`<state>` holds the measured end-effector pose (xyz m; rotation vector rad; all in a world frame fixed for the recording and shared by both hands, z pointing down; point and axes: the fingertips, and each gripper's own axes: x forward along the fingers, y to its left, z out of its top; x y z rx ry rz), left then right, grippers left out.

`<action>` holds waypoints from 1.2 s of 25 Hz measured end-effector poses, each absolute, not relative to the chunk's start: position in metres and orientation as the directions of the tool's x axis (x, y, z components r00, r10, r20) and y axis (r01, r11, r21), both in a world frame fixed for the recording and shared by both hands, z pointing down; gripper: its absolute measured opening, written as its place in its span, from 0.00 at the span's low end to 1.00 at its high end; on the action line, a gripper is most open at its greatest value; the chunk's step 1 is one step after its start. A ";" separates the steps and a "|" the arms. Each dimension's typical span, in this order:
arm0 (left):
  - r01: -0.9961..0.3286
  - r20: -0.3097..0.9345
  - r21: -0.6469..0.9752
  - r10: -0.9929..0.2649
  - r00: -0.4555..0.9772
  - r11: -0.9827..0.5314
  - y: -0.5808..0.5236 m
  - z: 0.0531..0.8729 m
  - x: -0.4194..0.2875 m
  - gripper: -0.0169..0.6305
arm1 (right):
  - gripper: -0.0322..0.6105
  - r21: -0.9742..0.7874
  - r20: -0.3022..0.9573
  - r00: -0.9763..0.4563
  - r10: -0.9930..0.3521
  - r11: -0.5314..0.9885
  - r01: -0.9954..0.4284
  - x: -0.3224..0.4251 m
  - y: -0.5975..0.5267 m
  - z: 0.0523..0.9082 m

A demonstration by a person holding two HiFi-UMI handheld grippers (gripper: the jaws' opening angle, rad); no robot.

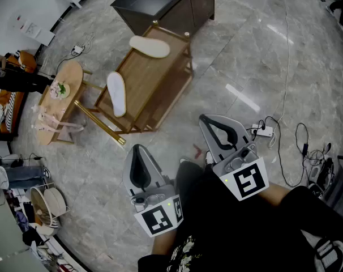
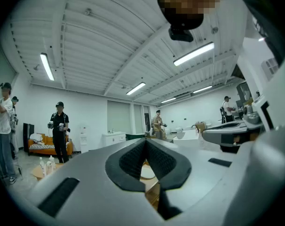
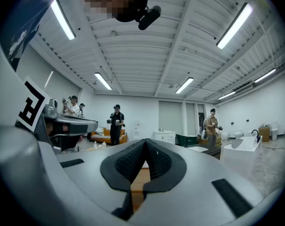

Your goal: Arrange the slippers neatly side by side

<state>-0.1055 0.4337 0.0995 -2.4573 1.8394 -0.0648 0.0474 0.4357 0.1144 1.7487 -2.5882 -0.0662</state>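
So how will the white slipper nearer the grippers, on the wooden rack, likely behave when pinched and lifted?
The white slipper looks thin and flat, so it is probably light and may droop if held by one end. It lies flat on the wooden rack, so a push should slide it rather than roll or tip it.

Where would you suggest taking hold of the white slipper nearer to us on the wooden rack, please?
Probably at its near end, coming from our side with the left tool. The slipper lies flat, its length pointing roughly toward us, and that end sits close to the wooden rack's front edge, so it seems easiest to pinch.
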 end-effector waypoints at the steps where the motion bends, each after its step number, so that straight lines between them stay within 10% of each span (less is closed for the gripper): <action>1: -0.957 -0.008 -0.083 -0.960 0.279 -0.277 0.433 0.101 -0.107 0.03 | 0.05 0.044 -0.006 -0.377 -0.926 0.376 -0.926 0.047 0.435 0.116; 30: -0.945 0.052 -0.123 -0.953 0.299 -0.303 0.437 0.114 -0.101 0.03 | 0.05 -0.010 0.066 -0.459 -0.886 0.459 -0.888 0.054 0.445 0.152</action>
